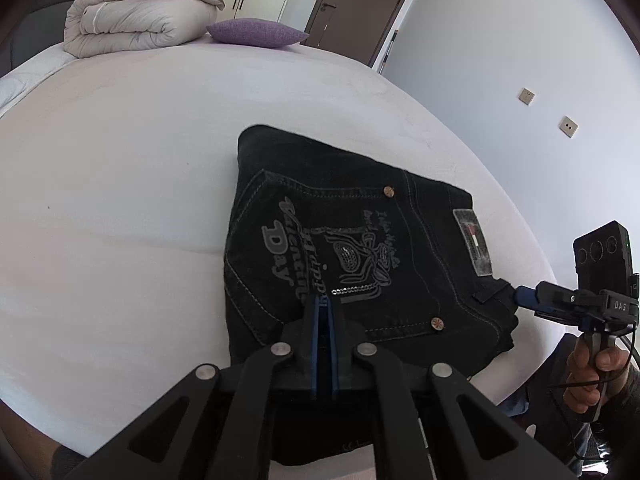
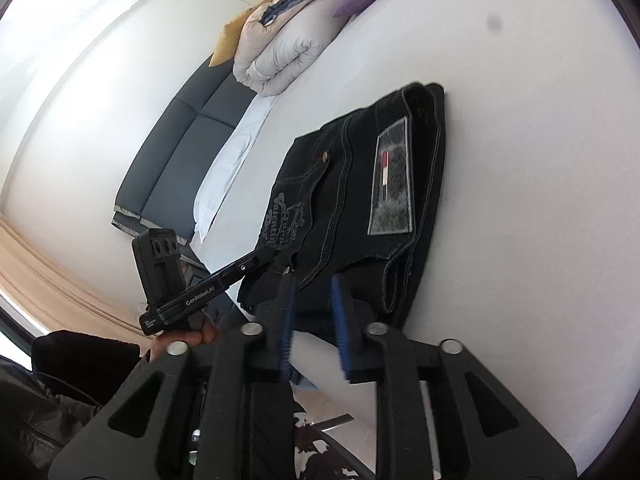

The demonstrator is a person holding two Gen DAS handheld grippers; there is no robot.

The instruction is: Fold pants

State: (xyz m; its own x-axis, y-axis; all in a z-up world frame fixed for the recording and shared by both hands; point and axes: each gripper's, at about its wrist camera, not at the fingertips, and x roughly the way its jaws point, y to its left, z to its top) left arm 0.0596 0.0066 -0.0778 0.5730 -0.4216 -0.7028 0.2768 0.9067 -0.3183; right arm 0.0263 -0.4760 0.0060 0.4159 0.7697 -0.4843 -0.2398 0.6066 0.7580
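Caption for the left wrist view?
Folded black pants on white bed; left gripper above them, fingers slightly apart.

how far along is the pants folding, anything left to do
Done: the black pants lie on the white bed as a compact folded stack, back pocket and waist patch on top. In hand: nothing. The right gripper is open with no cloth between its pads, and the left gripper shows only a narrow gap over the pocket, gripping nothing. Left: probably just tidying the loose edge nearest the grippers.
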